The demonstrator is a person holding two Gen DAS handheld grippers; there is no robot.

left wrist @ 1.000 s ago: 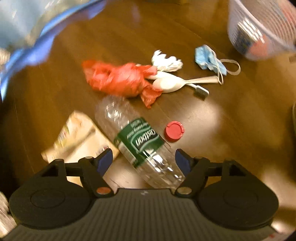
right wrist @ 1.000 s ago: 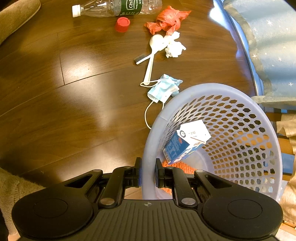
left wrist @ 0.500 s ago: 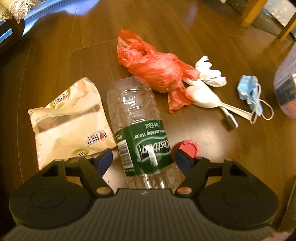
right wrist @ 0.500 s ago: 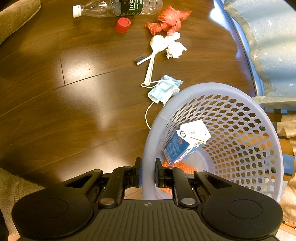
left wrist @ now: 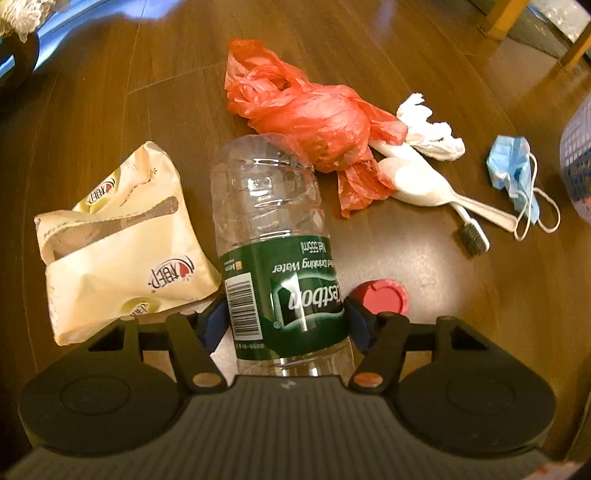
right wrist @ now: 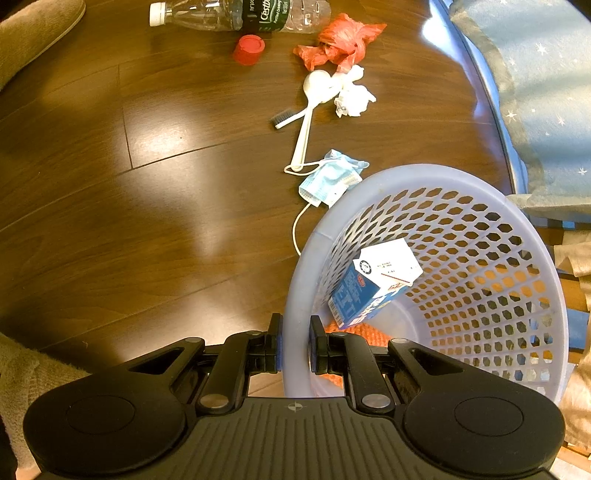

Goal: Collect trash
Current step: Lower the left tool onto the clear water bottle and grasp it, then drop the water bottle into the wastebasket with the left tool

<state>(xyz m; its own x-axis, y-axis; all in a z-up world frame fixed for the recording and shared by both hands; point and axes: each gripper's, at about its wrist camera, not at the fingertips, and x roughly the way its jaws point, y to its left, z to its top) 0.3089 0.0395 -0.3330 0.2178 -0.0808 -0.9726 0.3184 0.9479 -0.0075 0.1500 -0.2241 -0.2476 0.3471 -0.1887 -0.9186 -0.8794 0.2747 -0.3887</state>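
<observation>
A clear water bottle [left wrist: 273, 221] with a green label lies on the wooden floor, its base pointing away from me. My left gripper [left wrist: 284, 321] has a finger pressed against each side of the label. Beside it lie a red cap [left wrist: 382, 297], a cream snack wrapper [left wrist: 118, 251], a red plastic bag [left wrist: 314, 114], a white spoon [left wrist: 417, 181], a toothbrush [left wrist: 472, 236], crumpled tissue [left wrist: 432, 133] and a blue face mask [left wrist: 513, 170]. My right gripper [right wrist: 295, 343] is shut on the near rim of the lilac basket [right wrist: 406, 173], which holds a blue carton [right wrist: 369, 288].
In the right wrist view the bottle [right wrist: 288, 16], cap [right wrist: 249, 49], bag [right wrist: 340, 40] and mask [right wrist: 328, 181] lie beyond the basket. A blue starry cloth [right wrist: 535, 74] borders the right side. Beige fabric [right wrist: 33, 33] sits far left. Wooden furniture legs [left wrist: 495, 18] stand far right.
My left gripper swung round, came down along the bottle, and its fingers narrowed onto the label. The right gripper and the basket stayed almost still.
</observation>
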